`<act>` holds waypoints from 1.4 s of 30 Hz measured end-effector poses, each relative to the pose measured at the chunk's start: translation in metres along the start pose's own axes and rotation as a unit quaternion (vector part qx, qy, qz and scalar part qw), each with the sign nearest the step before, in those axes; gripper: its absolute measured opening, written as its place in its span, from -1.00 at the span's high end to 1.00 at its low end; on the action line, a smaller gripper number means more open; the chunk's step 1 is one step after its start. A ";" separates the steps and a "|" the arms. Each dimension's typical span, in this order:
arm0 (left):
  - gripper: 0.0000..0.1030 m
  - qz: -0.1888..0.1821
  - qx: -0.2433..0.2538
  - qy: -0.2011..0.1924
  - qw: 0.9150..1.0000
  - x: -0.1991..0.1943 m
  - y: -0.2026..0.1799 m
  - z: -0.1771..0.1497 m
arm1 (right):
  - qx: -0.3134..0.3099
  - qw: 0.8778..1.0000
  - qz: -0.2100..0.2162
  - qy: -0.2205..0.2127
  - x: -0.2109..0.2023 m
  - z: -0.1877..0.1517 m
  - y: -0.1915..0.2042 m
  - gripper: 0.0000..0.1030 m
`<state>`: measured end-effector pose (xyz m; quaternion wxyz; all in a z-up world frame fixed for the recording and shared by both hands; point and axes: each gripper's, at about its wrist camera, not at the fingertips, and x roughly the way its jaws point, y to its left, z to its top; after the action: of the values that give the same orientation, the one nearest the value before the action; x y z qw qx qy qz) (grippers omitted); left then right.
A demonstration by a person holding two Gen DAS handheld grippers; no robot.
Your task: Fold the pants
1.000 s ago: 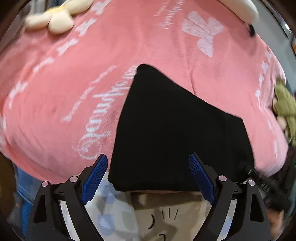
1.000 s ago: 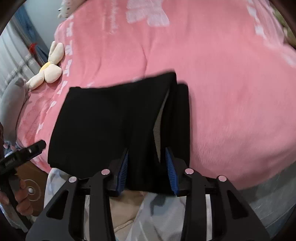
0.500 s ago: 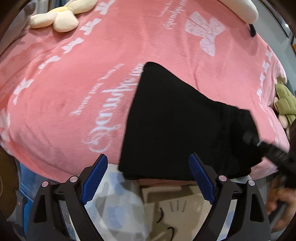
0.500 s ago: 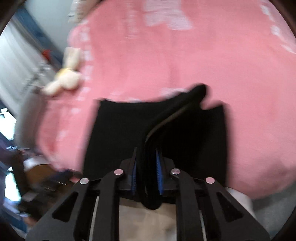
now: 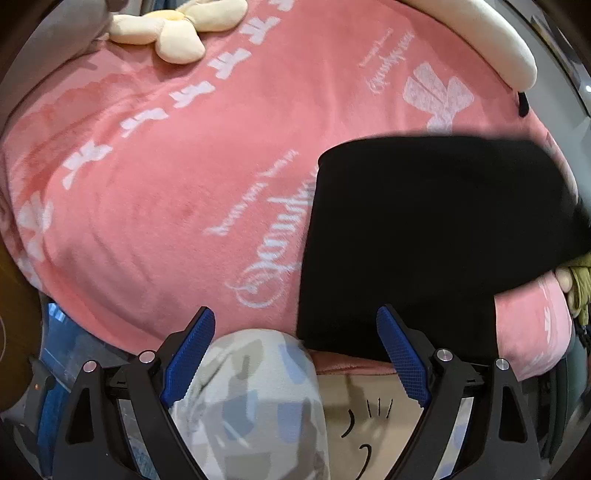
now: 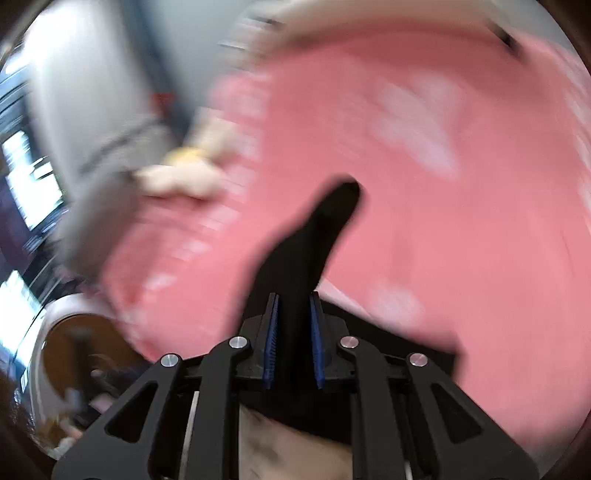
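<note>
Hovering at the near edge of the bed, the left gripper [image 5: 295,354] is showing its jaws spread wide, with two blue ribbed pads [image 5: 190,356] standing well apart and nothing between them; they are touching no cloth. In this left wrist view one pair of black pants [image 5: 424,236] is lying folded into a dark slab on the pink blanket [image 5: 166,184], toward the near right corner of the bed, its near edge reaching the blanket's front edge just beyond the right pad. One cream plush toy [image 5: 177,33] is sitting at the far left corner, and one long cream pillow [image 5: 480,40] is lying along the far right edge. One olive-green plush [image 5: 581,284] is peeking in at the right edge, just beside the pants. The blanket's left half is lying bare of cloth, with white lettering and bow prints across it. A patterned grey-blue trouser leg [image 5: 258,406] of the person is filling the space below the jaws.

In the right wrist view, heavily blurred, the right gripper [image 6: 293,343] is pinching the pants [image 6: 314,240]: its jaws are pressed nearly together on a bunched black fold, which is rising up and away from the pads as a narrow tongue above the blanket [image 6: 443,221]. More black cloth is spreading below and right of the fingers. The plush toy [image 6: 181,177] is showing as a pale smear at the far left edge.
</note>
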<state>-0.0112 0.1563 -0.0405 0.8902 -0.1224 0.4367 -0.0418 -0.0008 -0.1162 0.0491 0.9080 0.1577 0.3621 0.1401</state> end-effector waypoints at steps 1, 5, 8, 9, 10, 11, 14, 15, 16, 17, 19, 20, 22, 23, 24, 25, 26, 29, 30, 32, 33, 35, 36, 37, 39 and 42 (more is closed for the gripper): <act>-0.68 -0.001 0.004 0.006 1.000 0.006 -0.004 -0.002 | 0.018 0.999 -0.036 0.023 0.011 -0.020 -0.027 0.68; -0.68 -0.009 0.015 0.041 0.999 0.029 -0.021 -0.005 | 0.157 0.980 -0.091 0.087 0.040 -0.102 -0.119 0.58; -0.68 -0.004 0.034 0.043 0.998 0.032 -0.032 -0.006 | 0.151 0.984 -0.090 0.002 0.004 -0.083 -0.108 0.57; -0.68 -0.001 0.039 0.038 0.999 0.032 -0.035 -0.006 | 0.118 0.989 -0.084 -0.009 0.001 -0.066 -0.096 0.57; -0.68 0.004 0.044 0.036 0.998 0.034 -0.040 -0.007 | 0.093 0.993 -0.075 -0.008 0.004 -0.052 -0.086 0.57; -0.68 0.005 0.046 0.038 0.998 0.036 -0.043 -0.007 | 0.067 0.995 -0.069 -0.008 0.011 -0.040 -0.076 0.57; -0.68 0.003 0.045 0.050 0.998 0.042 -0.053 -0.008 | 0.006 0.996 -0.088 0.014 0.051 -0.024 -0.059 0.25; -0.68 0.003 0.045 0.050 0.998 0.042 -0.056 -0.008 | -0.007 0.994 -0.104 0.021 0.066 -0.021 -0.060 -0.02; -0.68 0.004 0.048 0.049 0.998 0.041 -0.058 -0.008 | -0.016 0.993 -0.119 0.021 0.075 -0.022 -0.070 -0.19; -0.68 0.009 0.056 0.049 0.997 0.041 -0.061 -0.009 | -0.021 0.991 -0.131 0.022 0.091 -0.017 -0.078 -0.34; -0.68 0.020 0.068 0.048 0.996 0.041 -0.064 -0.009 | -0.019 0.988 -0.147 0.038 0.113 -0.012 -0.094 -0.35; -0.68 0.025 0.072 0.047 0.996 0.041 -0.064 -0.009 | -0.015 0.987 -0.149 0.053 0.123 -0.011 -0.105 -0.12; -0.68 0.030 0.071 0.048 0.996 0.044 -0.063 -0.008 | 0.013 0.992 -0.085 0.091 0.142 -0.011 -0.125 0.77; -0.68 0.031 0.068 0.051 0.996 0.046 -0.062 -0.007 | 0.029 0.992 -0.074 0.093 0.141 -0.012 -0.128 0.89; -0.68 0.031 0.063 0.053 0.996 0.048 -0.060 -0.005 | 0.032 0.994 -0.063 0.079 0.129 -0.010 -0.125 0.90; -0.68 0.032 0.061 0.054 0.996 0.049 -0.058 -0.005 | 0.032 0.997 -0.052 0.050 0.109 -0.008 -0.119 0.90; -0.68 0.033 0.058 0.054 0.996 0.050 -0.057 -0.004 | 0.036 0.998 -0.048 0.025 0.087 -0.008 -0.114 0.90; -0.68 0.033 0.053 0.057 0.996 0.056 -0.056 -0.003 | 0.046 0.997 -0.062 0.003 0.072 -0.021 -0.116 0.75; -0.68 0.030 0.051 0.060 0.996 0.058 -0.057 -0.003 | 0.034 0.994 -0.091 0.047 0.093 -0.034 -0.129 0.75; -0.68 0.024 0.049 0.074 0.996 0.061 -0.061 0.000 | 0.069 0.987 -0.111 0.094 0.106 -0.045 -0.147 0.73; -0.68 0.020 0.051 0.076 0.996 0.060 -0.063 0.001 | 0.109 0.990 -0.066 0.065 0.087 -0.047 -0.156 0.73; -0.68 0.020 0.067 0.062 0.996 0.051 -0.067 0.003 | 0.120 0.992 -0.047 0.019 0.042 -0.048 -0.162 0.67; -0.68 0.025 0.073 0.057 0.995 0.048 -0.068 0.003 | 0.110 0.992 -0.056 0.013 0.027 -0.048 -0.163 0.55; -0.68 0.034 0.081 0.051 0.995 0.046 -0.069 0.003 | 0.095 0.993 -0.073 0.013 0.010 -0.049 -0.166 0.24; -0.68 0.042 0.087 0.053 0.994 0.046 -0.073 0.004 | 0.067 0.990 -0.124 0.014 -0.025 -0.053 -0.175 0.00; -0.68 0.046 0.087 0.060 0.993 0.049 -0.082 0.001 | 0.046 0.986 -0.158 0.012 -0.063 -0.062 -0.186 0.00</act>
<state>0.0225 0.0679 -0.0564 0.8709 -0.0214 0.4887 -0.0464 -0.0622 -0.2977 -0.0273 0.9062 0.1383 0.3990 -0.0203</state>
